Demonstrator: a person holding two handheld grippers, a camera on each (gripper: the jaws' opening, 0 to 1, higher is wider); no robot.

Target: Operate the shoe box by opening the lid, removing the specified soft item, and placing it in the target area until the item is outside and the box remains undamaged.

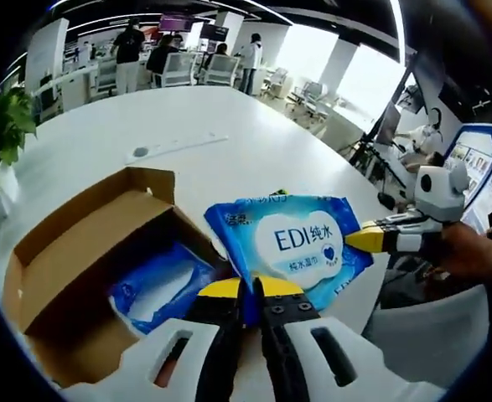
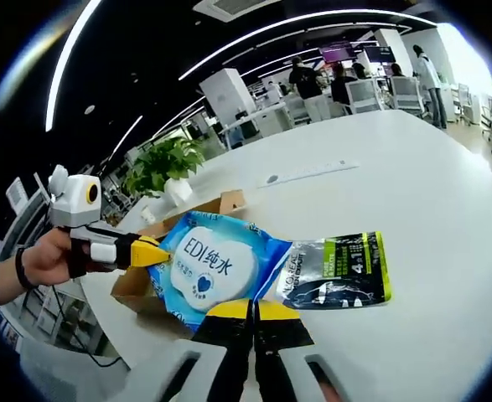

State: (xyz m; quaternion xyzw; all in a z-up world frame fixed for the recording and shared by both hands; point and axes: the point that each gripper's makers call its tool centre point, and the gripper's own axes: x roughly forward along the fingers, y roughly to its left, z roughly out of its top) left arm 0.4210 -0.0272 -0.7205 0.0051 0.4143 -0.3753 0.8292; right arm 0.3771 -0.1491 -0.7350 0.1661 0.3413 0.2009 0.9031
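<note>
Already open, the shoe box (image 1: 78,251) sits at left with a blue pack (image 1: 157,289) inside. Left gripper (image 1: 252,289) and right gripper (image 2: 251,308) each pinch the wipes pack (image 1: 300,243), lifted clear; placement remains.

Bright window glare, sharp centre, fisheye-warped edges, dark ceiling.

— What sits on the white worktop (image 1: 254,142) besides the job?
— A long white strip (image 2: 308,173), lying flat, well apart from the rest.
— And around it?
— A potted plant (image 2: 166,167) at the worktop's edge, people (image 1: 128,54) standing among white office chairs (image 1: 177,69) far behind.
</note>
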